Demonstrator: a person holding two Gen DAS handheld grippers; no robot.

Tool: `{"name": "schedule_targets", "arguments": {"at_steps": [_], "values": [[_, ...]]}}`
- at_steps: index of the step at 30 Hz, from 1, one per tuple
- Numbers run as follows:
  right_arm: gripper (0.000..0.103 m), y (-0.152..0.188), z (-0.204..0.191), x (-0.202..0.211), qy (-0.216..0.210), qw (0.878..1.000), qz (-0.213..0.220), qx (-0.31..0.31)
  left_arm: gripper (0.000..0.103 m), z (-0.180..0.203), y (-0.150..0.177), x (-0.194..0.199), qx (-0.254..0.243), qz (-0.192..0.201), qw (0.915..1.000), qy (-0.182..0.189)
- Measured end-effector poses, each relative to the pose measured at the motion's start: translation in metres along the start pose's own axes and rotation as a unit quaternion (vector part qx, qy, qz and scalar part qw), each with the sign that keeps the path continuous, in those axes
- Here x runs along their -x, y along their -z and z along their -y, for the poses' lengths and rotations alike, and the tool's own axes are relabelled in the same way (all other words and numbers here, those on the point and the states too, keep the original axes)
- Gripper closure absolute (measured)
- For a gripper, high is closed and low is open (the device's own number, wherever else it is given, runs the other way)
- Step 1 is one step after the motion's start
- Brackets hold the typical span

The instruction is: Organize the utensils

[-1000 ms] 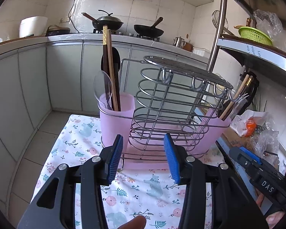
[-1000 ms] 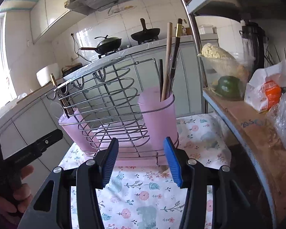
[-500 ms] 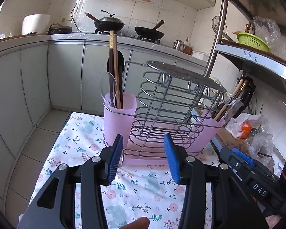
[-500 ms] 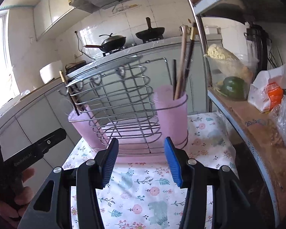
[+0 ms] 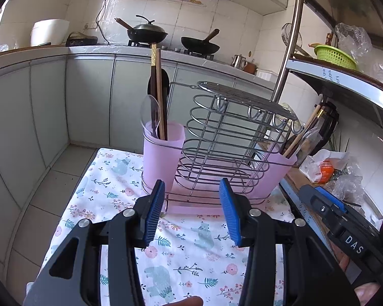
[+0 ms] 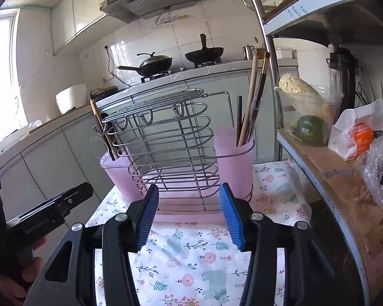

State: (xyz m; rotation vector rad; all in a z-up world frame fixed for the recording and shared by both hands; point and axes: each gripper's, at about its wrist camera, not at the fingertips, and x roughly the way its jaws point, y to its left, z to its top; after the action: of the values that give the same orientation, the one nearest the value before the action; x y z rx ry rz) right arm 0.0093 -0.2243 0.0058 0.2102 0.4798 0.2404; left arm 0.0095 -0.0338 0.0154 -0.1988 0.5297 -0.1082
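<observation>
A wire utensil rack [image 5: 232, 137] with a pink cup at each end stands on the floral cloth [image 5: 191, 242]. The left pink cup [image 5: 163, 153] holds chopsticks [image 5: 158, 91], a clear spoon [image 5: 150, 114] and a dark spoon. The right pink cup [image 5: 280, 168] holds chopsticks and spoons. The rack also shows in the right wrist view [image 6: 166, 148], with chopsticks [image 6: 252, 97] in the right cup [image 6: 235, 163]. My left gripper [image 5: 191, 211] is open and empty, short of the rack. My right gripper [image 6: 189, 216] is open and empty, short of the rack.
A metal shelf pole [image 5: 288, 40] and a shelf with bags and vegetables [image 6: 309, 127] stand at the right. The kitchen counter with woks [image 5: 145, 33] runs behind. The floor [image 5: 53, 178] lies left of the cloth-covered table.
Both grippers have drawn back from the rack, which looks smaller and farther away. Both stay open and empty.
</observation>
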Motion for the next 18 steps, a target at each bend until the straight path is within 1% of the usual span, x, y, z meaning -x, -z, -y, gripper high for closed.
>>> {"name": "schedule_targets", "arguments": {"at_steps": [6,18], "values": [[0.054,-0.0011,0.0028,0.0056,0.008,1.000,0.009,-0.001,0.058,0.0008,0.0006,0.0013,0.000,0.002,1.0000,0.000],[0.054,-0.0005,-0.0002,0.0084,0.007,1.000,0.013,0.000,0.058,0.0045,0.0025,0.0048,-0.014,0.008,0.9998,-0.010]]}}
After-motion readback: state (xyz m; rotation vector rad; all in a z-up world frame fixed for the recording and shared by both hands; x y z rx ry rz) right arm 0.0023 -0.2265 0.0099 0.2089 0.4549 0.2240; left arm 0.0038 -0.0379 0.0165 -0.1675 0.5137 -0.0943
